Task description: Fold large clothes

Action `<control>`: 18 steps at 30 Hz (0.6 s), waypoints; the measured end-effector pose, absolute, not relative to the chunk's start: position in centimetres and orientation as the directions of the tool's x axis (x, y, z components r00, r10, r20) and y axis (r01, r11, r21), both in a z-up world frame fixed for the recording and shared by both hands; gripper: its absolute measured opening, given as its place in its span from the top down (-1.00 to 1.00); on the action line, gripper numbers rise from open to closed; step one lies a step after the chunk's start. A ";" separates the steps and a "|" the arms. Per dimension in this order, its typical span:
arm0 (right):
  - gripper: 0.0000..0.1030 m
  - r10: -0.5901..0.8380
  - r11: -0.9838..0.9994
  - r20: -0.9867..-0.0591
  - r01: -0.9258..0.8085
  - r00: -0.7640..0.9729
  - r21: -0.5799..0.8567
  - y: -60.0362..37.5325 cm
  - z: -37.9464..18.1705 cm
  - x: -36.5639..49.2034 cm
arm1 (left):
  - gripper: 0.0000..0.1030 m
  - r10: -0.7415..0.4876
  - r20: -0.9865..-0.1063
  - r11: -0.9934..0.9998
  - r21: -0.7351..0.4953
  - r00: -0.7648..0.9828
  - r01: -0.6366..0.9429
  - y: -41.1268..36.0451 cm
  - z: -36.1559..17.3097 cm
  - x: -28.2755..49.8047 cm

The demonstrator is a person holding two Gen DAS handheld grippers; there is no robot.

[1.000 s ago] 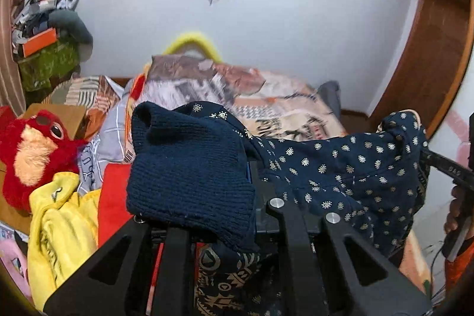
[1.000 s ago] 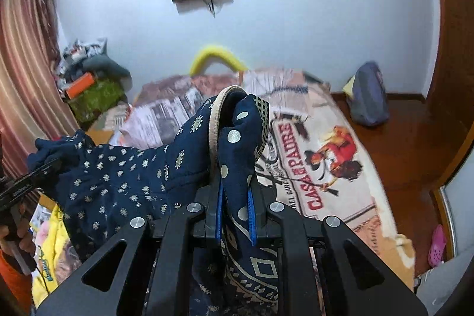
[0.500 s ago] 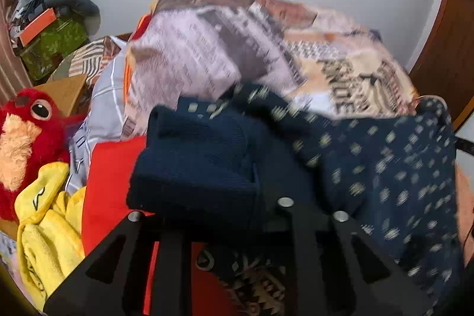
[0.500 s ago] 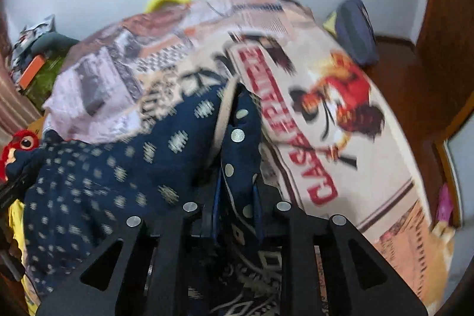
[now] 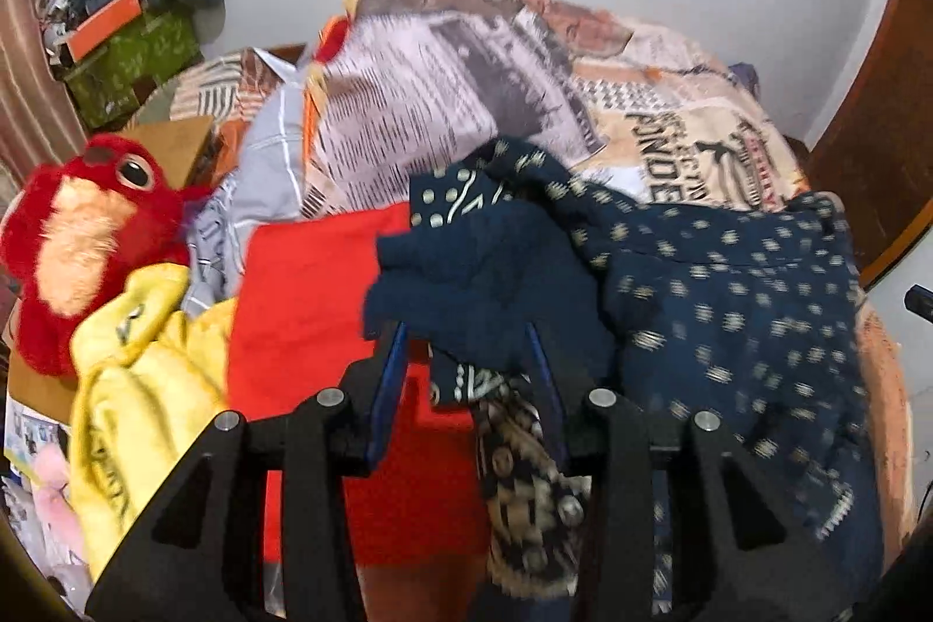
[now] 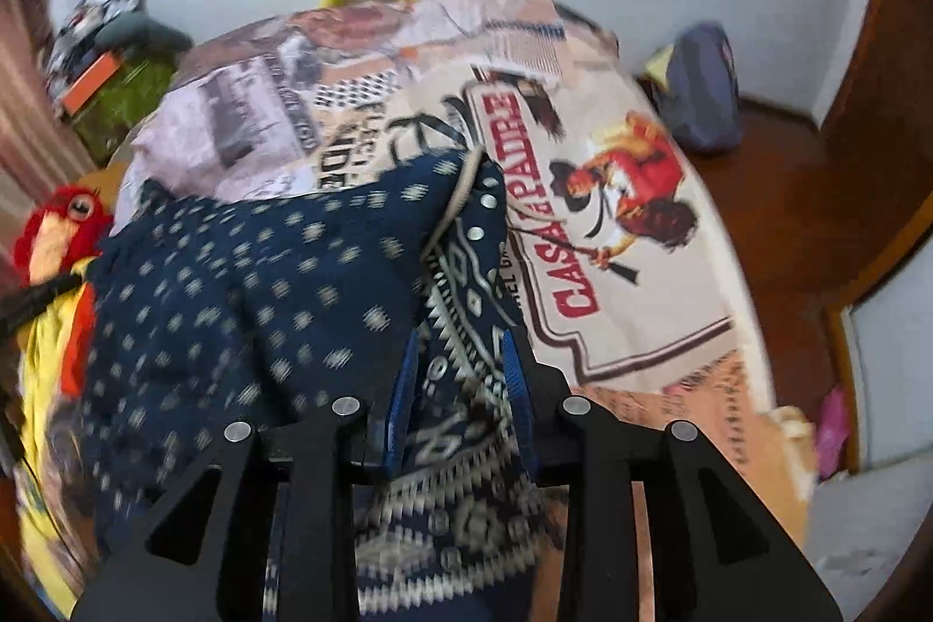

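A large navy garment (image 5: 729, 307) with small cream motifs and a patterned border lies bunched on the bed (image 5: 455, 97); it also shows in the right wrist view (image 6: 251, 284). My left gripper (image 5: 466, 348) has its jaws apart, with the garment's plain navy cuff (image 5: 484, 290) lying loosely between the blue pads. My right gripper (image 6: 460, 359) has its jaws apart too, and the patterned hem (image 6: 466, 307) hangs between its pads, not pinched.
The bed's printed cover (image 6: 606, 237) stretches ahead. A red cloth (image 5: 309, 307), a yellow garment (image 5: 140, 389) and a red plush toy (image 5: 87, 237) lie at the left. Boxes (image 5: 128, 56) are stacked in the far left corner. A backpack (image 6: 700, 97) sits on the floor at right.
Both grippers have dropped toward the bed and opened. The garment, held up and stretched a second ago, now sags in a heap between them.
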State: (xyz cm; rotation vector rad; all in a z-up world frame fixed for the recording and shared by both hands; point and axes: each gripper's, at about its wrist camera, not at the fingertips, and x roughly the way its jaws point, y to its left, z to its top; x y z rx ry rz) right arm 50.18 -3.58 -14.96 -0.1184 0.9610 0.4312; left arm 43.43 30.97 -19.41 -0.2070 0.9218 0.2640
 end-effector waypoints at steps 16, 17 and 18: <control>-0.20 0.315 0.909 -0.705 -0.415 0.635 0.033 -6.4 -8.0 36.8 | 0.04 0.078 -0.729 0.961 -0.128 0.680 -0.247 27.4 -11.8 28.5; -0.32 0.306 0.915 -0.699 -0.401 0.647 0.029 -6.6 -8.2 36.1 | -0.03 0.076 -0.732 0.960 -0.130 0.677 -0.248 27.3 -12.1 27.8; -0.39 0.298 0.919 -0.697 -0.394 0.652 0.024 -6.8 -8.4 35.7 | -0.07 0.071 -0.738 0.959 -0.133 0.671 -0.249 27.1 -12.5 27.1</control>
